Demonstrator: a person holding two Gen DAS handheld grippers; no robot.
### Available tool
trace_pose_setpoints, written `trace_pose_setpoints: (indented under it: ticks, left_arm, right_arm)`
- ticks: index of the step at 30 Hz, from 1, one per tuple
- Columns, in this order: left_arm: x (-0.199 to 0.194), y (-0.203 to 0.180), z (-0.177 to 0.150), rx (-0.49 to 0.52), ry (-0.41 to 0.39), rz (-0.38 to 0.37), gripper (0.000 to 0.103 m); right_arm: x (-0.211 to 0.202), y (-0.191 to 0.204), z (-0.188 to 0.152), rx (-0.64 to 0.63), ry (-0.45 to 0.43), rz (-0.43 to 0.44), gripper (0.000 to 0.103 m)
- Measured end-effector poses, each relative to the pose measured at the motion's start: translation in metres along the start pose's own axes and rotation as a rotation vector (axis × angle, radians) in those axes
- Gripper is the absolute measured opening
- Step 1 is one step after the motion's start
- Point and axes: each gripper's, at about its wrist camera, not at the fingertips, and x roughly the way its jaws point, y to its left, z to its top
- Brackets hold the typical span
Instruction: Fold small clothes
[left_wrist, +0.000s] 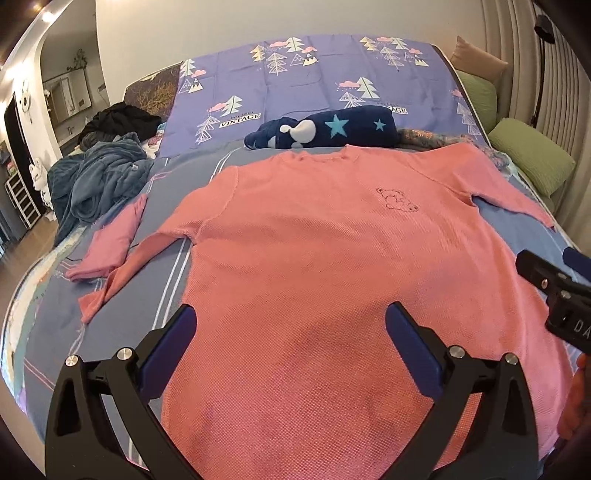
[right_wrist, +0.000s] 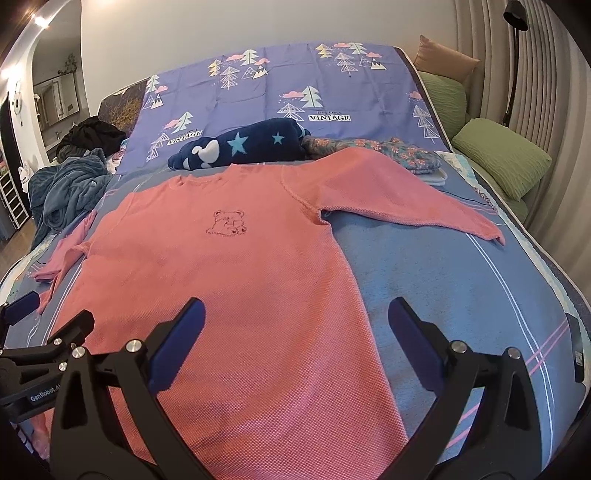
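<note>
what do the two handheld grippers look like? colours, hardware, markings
Both match: black plastic frames with triangular cutouts, silver round bolt heads at the pivots, dark blue pads on the fingers. The left gripper shows white "GenRobot.AI" lettering on its body in the right wrist view; the right gripper shows partial white letters "DA". No cables visible.

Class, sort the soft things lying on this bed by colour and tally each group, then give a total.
Pink: 2, the spread pink top and the folded pink garment.
Navy with stars: 1, the blanket.
Teal-blue: 1, the robe.
Black: 1, the heap.
Floral: 1, the cloth.
Total: 6

Left gripper (left_wrist: 291, 325), right gripper (right_wrist: 295, 321): jaws apart, seemingly empty.
</note>
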Motion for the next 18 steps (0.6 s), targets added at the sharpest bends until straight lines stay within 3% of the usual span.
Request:
trace_pose_setpoints:
  ticks: [18]
  left_arm:
    - [-0.0010, -0.0018, 0.0009, 0.015, -0.016, 0.024, 0.102]
  right_arm:
    - [0.0013, 0.0018, -0.0009, -0.011, 0.010, -0.002, 0.101]
